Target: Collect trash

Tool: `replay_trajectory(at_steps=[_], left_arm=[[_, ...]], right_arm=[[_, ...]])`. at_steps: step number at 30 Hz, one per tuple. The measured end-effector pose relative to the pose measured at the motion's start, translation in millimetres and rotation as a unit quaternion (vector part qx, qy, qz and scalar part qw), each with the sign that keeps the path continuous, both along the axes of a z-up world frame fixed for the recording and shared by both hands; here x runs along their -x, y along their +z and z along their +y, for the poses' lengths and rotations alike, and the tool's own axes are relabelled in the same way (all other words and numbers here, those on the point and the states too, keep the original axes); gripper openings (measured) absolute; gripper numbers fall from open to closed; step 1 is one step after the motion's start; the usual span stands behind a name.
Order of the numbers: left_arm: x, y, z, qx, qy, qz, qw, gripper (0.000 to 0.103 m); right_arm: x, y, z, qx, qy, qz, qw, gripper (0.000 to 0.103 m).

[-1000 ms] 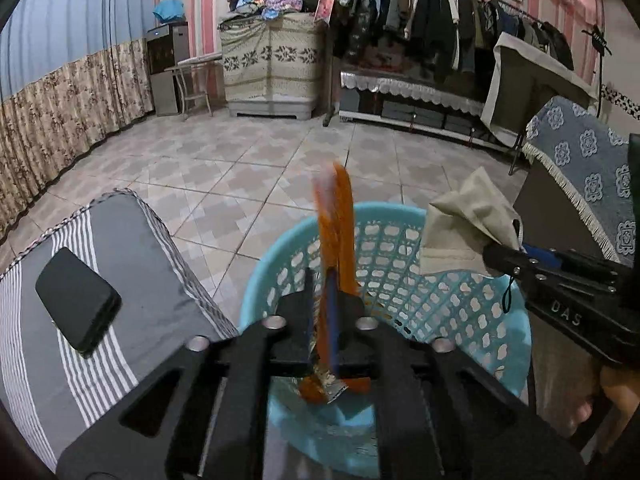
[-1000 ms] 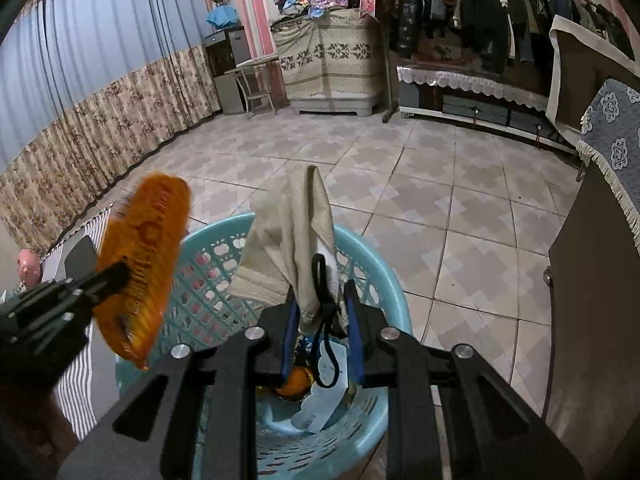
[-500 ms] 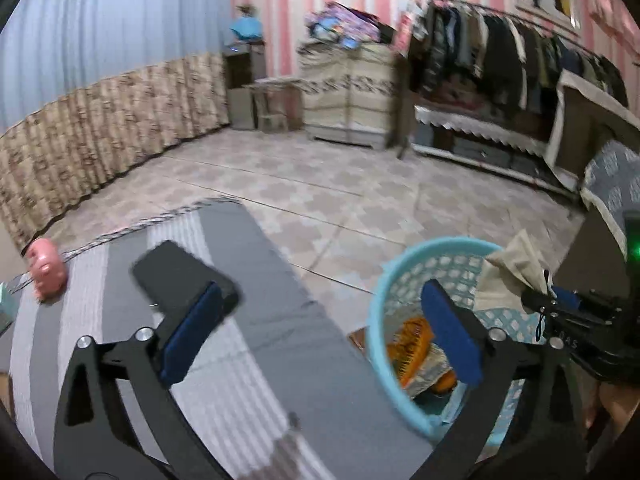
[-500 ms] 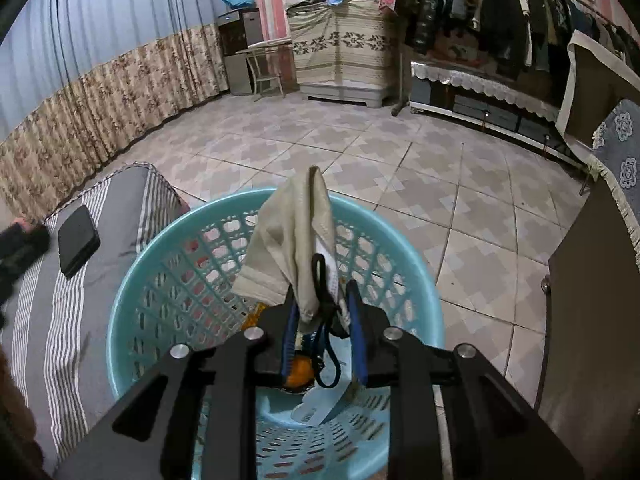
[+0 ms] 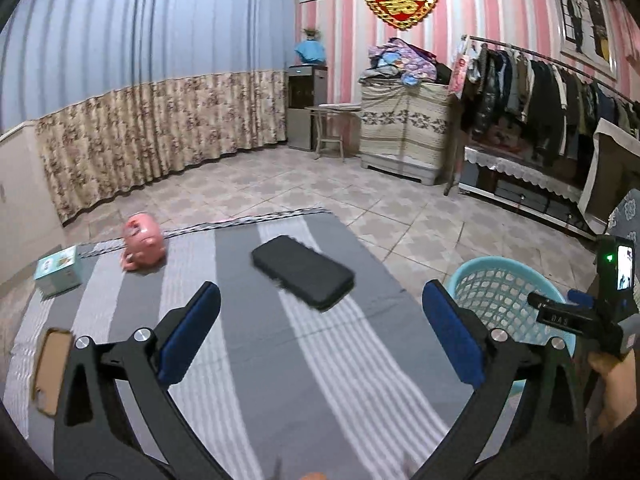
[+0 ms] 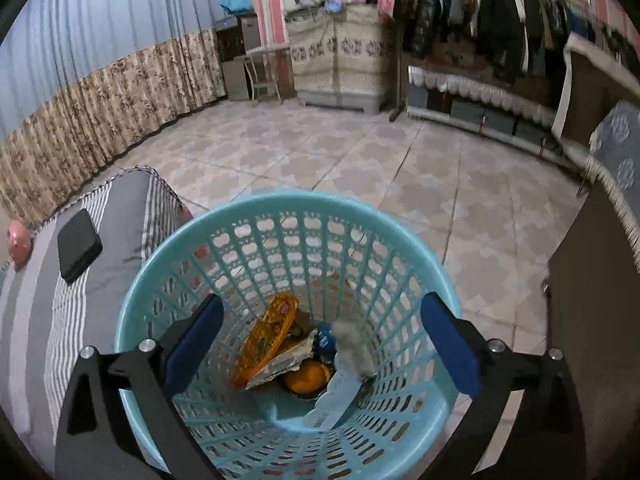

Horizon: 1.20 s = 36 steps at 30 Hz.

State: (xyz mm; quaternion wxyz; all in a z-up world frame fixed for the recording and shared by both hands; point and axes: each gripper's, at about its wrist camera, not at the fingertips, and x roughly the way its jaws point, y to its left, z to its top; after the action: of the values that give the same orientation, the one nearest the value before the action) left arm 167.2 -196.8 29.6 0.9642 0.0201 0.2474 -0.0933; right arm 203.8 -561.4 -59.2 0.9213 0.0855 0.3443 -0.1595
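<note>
The right gripper point(image 6: 320, 332) has just been opening and its blue-padded jaws now stand wide apart with nothing between them, straight above the round light-blue plastic lattice basket point(image 6: 400, 240). Down in the basket: a shiny orange crinkly snack wrapper point(image 6: 266, 334) around 10 o'clock from the bottom's centre, a round orange fruit point(image 6: 306, 376) in the middle, and a blurry beige-grey cloth point(image 6: 352, 350) at roughly 2 o'clock, lying over a pale blue paper piece point(image 6: 334, 400). Whether the cloth has landed or not, can't tell through the blur.

The left gripper point(image 5: 320, 332) is spread just as wide, also empty, over a soft grey mattress with white stripes point(image 5: 260, 380). At 12 o'clock from its fingers lies a flat black rectangular phone point(image 5: 303, 271). A glossy pink piggy bank point(image 5: 143, 246) sits at 10 o'clock, with a small teal cardboard box point(image 5: 58, 270) further left and a flat brown cardboard-looking piece point(image 5: 50, 376) at 9 o'clock by the edge. From here the basket point(image 5: 500, 292) shows at 3 o'clock, beside the mattress.
</note>
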Motion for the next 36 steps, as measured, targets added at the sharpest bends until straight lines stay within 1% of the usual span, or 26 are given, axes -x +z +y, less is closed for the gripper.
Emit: replay_trajectory(at_steps=[2,4,7,9,10,12,15,20,22,26,28,31,36], left_arm=[[10.4,3.3,16.7,0.01,0.005,-0.002,0.9999,0.098],[21.9,4.4,38.0,0.034,0.006,-0.001,0.9994,0.098],[36.1,5.7,62.3,0.049,0.022,-0.004,0.9985,0.098],[46.3,6.5,75.4,0.046,0.032,-0.01,0.9984,0.098],[54.5,7.3,83.7,0.037,0.045,-0.018,0.9981,0.098],[66.3,9.4,94.0,0.027,0.062,-0.03,0.9973,0.098],[84.4,9.7,107.9,0.019,0.073,-0.04,0.9963,0.098],[108.2,1.9,122.7,0.008,0.081,-0.049,0.9954,0.098],[115.5,-5.2,125.0,-0.001,0.082,-0.048,0.9955,0.098],[124.8,-15.1,131.9,0.008,0.074,-0.04,0.9965,0.098],[131.2,-17.2,135.6,0.007,0.077,-0.048,0.9959,0.098],[139.6,-14.8,139.9,0.007,0.081,-0.06,0.9948,0.098],[146.2,-7.5,146.4,0.016,0.085,-0.073,0.9936,0.098]], right_arm=[[9.1,9.7,14.5,0.01,0.007,-0.019,1.0,0.098],[20.2,18.4,28.8,0.01,0.019,-0.035,0.999,0.098],[39.8,31.9,53.1,0.004,0.041,-0.062,0.997,0.098],[51.4,38.7,71.4,-0.005,0.053,-0.081,0.995,0.098],[56.7,39.2,80.7,-0.01,0.061,-0.084,0.994,0.098],[68.9,36.6,100.4,-0.019,0.077,-0.088,0.993,0.098],[89.1,32.0,131.8,-0.031,0.097,-0.09,0.991,0.098],[118.1,30.5,182.4,-0.006,0.12,-0.102,0.987,0.098],[127.6,30.7,195.4,-0.005,0.122,-0.108,0.987,0.098],[144.5,30.1,219.3,-0.001,0.129,-0.117,0.985,0.098],[153.8,31.8,234.1,0.01,0.137,-0.123,0.983,0.098],[160.2,38.4,246.7,0.026,0.141,-0.135,0.98,0.098],[166.1,47.5,251.7,0.018,0.149,-0.146,0.978,0.098]])
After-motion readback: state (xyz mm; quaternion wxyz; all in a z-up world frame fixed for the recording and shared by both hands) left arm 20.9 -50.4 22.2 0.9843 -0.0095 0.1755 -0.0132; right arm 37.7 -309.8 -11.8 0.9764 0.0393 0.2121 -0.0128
